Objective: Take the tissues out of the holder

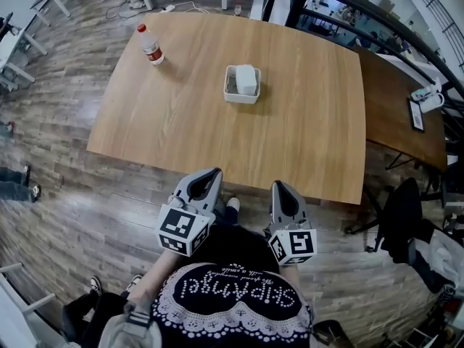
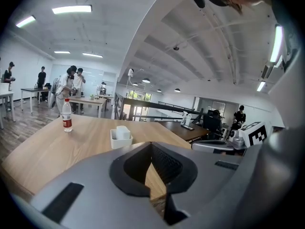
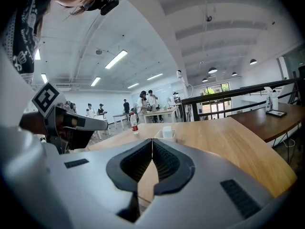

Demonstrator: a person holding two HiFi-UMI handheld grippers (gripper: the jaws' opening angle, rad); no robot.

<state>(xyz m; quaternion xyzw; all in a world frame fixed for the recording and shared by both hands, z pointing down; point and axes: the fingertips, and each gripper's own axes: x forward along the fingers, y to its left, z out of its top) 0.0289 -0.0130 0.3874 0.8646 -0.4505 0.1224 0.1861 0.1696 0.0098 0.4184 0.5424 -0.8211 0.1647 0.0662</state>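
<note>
An open office, with a broad pale wooden table (image 1: 181, 122) before me. My left tool (image 1: 209, 174) and right tool (image 1: 280, 188) are both closed tight and empty, off the table's near edge. Arriving like this I'd only shove the small white square holder (image 1: 233, 96), which looks light; a pinch might lift it too. Its white folded tissues (image 1: 247, 80) stand mid-table, well apart from both tools.

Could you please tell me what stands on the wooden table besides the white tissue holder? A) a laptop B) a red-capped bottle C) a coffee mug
B: a red-capped bottle stands on the table, to the left of the tissue holder in the head view.
</note>
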